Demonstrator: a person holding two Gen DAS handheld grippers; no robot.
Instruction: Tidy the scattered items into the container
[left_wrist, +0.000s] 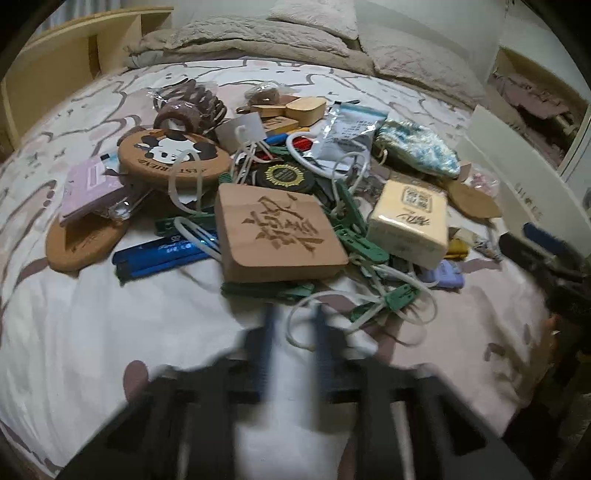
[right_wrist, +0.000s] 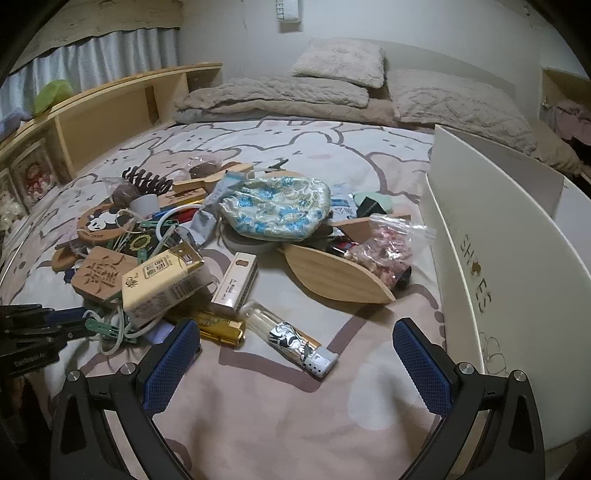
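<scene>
A: From the left wrist camera, we see our left gripper (left_wrist: 293, 325) low over the bedsheet (left_wrist: 92, 332), blurred. Its two blue fingers (left_wrist: 266, 332) stand a little apart with only sheet between them, beside a white cord loop (left_wrist: 332, 321); whether they are released or closing we cannot tell.

B: Just ahead of it lies the pile: a carved wooden block (left_wrist: 277, 236) on top of green clips (left_wrist: 364, 247), a cream box (left_wrist: 410, 225) to its right, a round panda coaster (left_wrist: 173, 155) farther back on the left, a blue bar (left_wrist: 166, 254) on the near left.

A: And the white shoe box (left_wrist: 517, 184), our container, stands at the right edge, with our right gripper (left_wrist: 543, 247) in front of it.

B: From the right wrist camera, our right gripper (right_wrist: 295, 354) is spread wide and holds nothing. Its blue pads (right_wrist: 170, 365) frame bare sheet.

A: Just beyond its fingertips lies a clear tube with a patterned wrap (right_wrist: 291, 341), a gold lighter (right_wrist: 221, 326) to its left, a white harmonica box (right_wrist: 236, 282) behind that.

B: The brocade pouch (right_wrist: 277, 210) sits atop the pile, touching a leaf-shaped wooden tray (right_wrist: 332, 273) and a bag of pink bits (right_wrist: 384, 251).

A: The shoe box (right_wrist: 517, 258) stands open along the right, just beside the tray. Our left gripper (right_wrist: 37, 325) shows at the left edge.
</scene>
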